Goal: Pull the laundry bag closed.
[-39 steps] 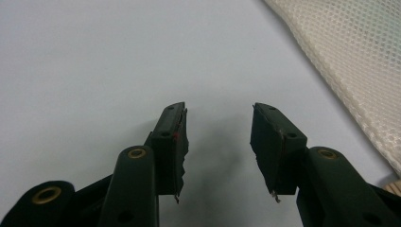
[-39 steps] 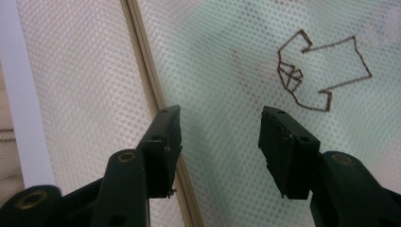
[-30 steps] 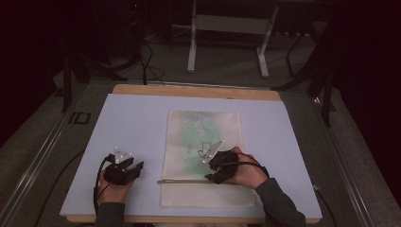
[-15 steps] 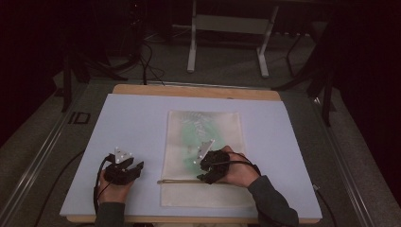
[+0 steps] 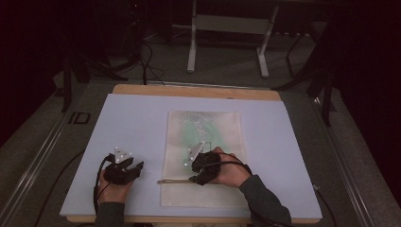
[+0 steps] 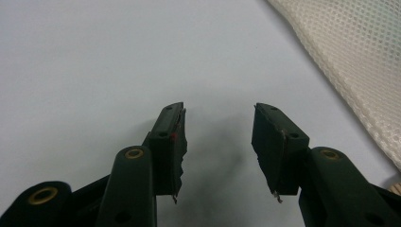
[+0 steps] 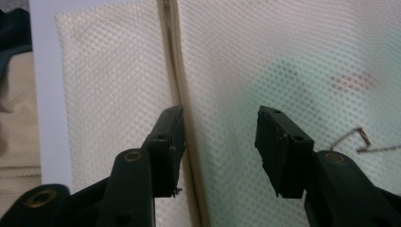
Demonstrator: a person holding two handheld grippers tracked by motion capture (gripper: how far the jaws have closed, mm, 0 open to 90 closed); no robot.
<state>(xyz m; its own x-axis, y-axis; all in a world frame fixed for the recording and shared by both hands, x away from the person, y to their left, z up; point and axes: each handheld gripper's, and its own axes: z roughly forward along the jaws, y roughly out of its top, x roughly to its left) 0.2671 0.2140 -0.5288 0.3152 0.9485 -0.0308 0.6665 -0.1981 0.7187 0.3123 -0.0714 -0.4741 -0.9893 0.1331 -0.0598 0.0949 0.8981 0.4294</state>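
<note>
straddling the mesh bag's (image 7: 283, 61) zipper seam (image 7: 177, 80), right gripper (image 7: 220, 142) jaws spread, grasping nothing

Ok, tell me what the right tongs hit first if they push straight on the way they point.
Probably the mesh bag: the right tongs are open just above it, with its zipper strip beside one jaw. Depth is hard to judge.
</note>
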